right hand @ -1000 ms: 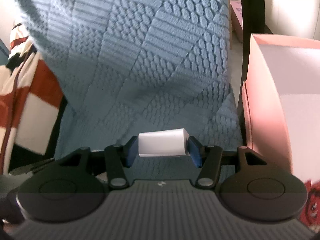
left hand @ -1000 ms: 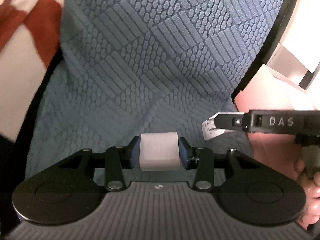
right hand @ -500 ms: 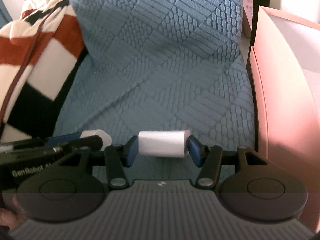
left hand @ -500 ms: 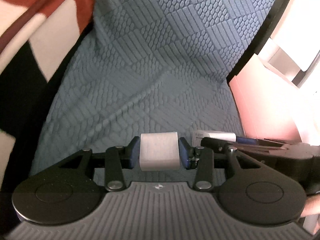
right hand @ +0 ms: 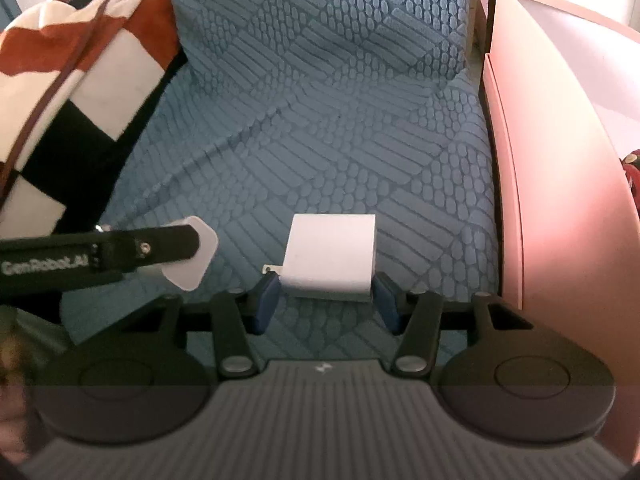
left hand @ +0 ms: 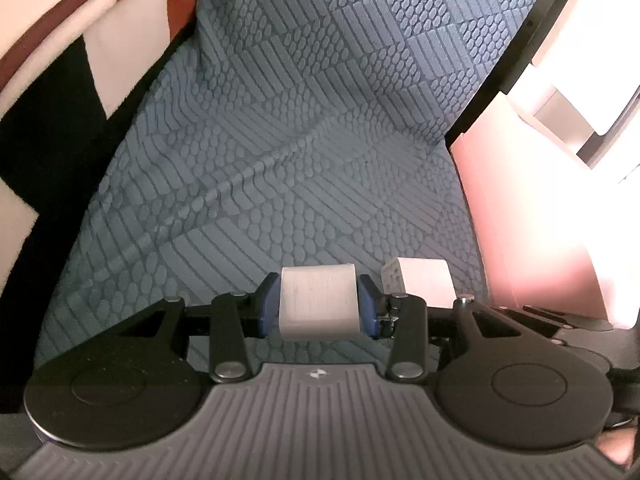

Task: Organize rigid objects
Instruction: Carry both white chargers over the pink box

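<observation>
My right fingers (right hand: 326,300) just spread apart, dropping the white charger (right hand: 332,254) onto the blue cushion (right hand: 340,120). Left fingers (left hand: 319,306) stay clamped on theirs (left hand: 318,302), next to place.

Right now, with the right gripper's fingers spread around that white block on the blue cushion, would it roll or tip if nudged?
Probably not roll: the white block shows flat faces and squared edges. It lies broad side down on the blue cushion, so tipping seems unlikely, though the soft quilted surface may let it rock. It looks stiff; a small metal prong juts from its left side and could snag.
</observation>
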Action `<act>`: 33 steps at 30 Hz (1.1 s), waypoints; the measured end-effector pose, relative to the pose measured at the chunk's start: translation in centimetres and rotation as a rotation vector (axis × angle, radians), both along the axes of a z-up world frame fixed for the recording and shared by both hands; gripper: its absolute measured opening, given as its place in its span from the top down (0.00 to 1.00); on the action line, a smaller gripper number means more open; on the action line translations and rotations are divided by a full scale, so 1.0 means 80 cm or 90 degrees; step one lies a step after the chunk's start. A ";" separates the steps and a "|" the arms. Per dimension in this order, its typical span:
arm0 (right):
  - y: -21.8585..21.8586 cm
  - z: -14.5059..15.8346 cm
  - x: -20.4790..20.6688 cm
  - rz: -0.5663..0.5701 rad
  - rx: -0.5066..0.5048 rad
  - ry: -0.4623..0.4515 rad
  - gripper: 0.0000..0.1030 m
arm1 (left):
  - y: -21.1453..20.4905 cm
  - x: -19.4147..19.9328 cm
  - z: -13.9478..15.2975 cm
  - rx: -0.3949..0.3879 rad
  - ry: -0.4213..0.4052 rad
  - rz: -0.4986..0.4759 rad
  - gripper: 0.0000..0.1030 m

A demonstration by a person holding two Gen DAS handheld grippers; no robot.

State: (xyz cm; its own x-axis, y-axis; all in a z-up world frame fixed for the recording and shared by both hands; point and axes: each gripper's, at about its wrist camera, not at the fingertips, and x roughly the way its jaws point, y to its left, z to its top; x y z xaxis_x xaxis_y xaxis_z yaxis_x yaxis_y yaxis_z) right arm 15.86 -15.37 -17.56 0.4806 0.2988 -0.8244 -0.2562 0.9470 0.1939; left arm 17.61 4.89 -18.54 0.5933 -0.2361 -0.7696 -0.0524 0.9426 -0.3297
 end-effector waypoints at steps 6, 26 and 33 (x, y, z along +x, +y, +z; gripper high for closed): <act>-0.005 -0.003 0.010 -0.039 0.032 0.006 0.40 | 0.004 0.007 -0.004 0.001 0.007 0.010 0.54; -0.009 0.003 0.018 -0.074 0.016 0.010 0.46 | -0.005 0.017 0.000 0.005 0.000 -0.004 0.54; -0.026 0.035 0.002 -0.076 0.041 0.006 0.46 | -0.009 0.012 0.022 -0.019 -0.008 -0.018 0.54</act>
